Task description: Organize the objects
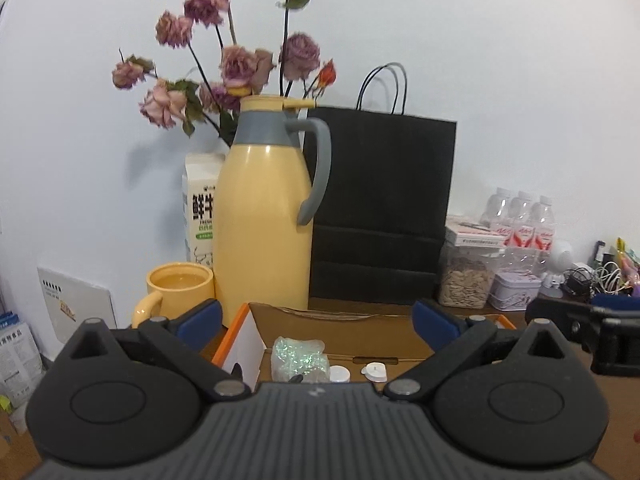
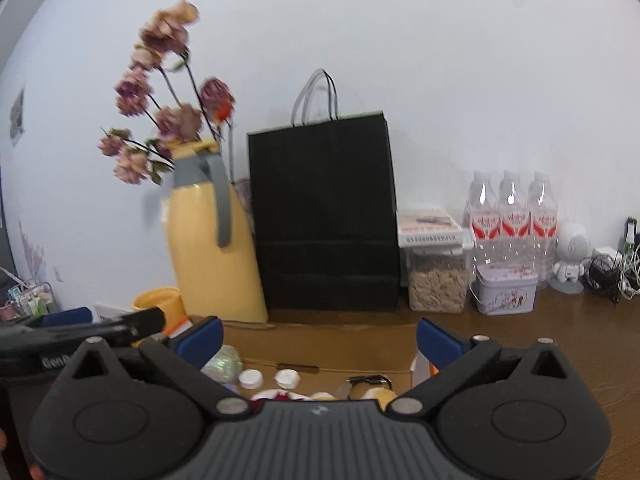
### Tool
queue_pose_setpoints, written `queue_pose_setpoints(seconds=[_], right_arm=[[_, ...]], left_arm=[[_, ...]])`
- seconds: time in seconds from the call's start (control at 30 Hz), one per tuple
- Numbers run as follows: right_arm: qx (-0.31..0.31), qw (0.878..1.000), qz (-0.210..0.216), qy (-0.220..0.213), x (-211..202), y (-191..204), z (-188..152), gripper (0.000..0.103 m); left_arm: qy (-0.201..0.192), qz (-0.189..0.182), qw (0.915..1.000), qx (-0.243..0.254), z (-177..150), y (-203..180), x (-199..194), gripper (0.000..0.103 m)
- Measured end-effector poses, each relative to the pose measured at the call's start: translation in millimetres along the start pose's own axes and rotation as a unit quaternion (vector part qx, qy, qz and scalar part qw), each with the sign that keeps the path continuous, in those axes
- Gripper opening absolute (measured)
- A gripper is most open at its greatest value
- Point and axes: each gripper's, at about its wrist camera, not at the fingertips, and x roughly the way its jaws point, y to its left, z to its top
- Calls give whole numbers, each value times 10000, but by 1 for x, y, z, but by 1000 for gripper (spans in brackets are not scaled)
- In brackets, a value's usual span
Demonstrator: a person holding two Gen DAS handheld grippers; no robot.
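both tools [image 1: 318, 328] [image 2: 320, 338] spread above box [image 1: 340, 316]; sparkly packet [image 1: 298, 356], perhaps glitter, below.

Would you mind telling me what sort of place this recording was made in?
Probably a home or small office desk against a wall, used for storage: a yellow thermos jug with matching mug, bottled water beside a snack jar, and tangled charger cables.

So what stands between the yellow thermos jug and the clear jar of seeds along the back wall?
The black paper bag stands upright between the yellow thermos jug and the jar of seeds. The right wrist view shows it best; the left wrist view agrees.
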Motion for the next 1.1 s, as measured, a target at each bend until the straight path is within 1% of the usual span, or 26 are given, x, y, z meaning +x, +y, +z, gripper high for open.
queue_pose_setpoints(seconds=[0.13,0.27,0.37,0.5,0.57,0.67,0.9,1.1], right_arm=[[-104,9998,95,-124,-26,13,3,103],[-174,9996,127,-178,-53,24,0,103],[-264,9994,144,-142,-70,32,-5,103],[-323,9994,156,-9,-91,40,-19,103],[-318,9993,154,113,-97,42,-27,103],[-224,9992,121,314,-107,42,-42,103],[-31,9966,-16,822,-119,41,-79,103],[114,9951,-65,984,-128,41,-93,103]], left_arm=[[-54,-145,9999,-16,1,5,-27,103],[-59,-178,9998,54,-1,9,-55,103],[-13,-218,9997,84,-5,13,-72,103],[53,-177,9998,95,-15,19,-94,103],[135,-137,9997,161,-22,21,-101,103],[353,-176,9990,223,-35,25,-111,103],[849,-252,9959,177,-66,35,-129,103],[1092,-304,9935,39,-80,39,-142,103]])
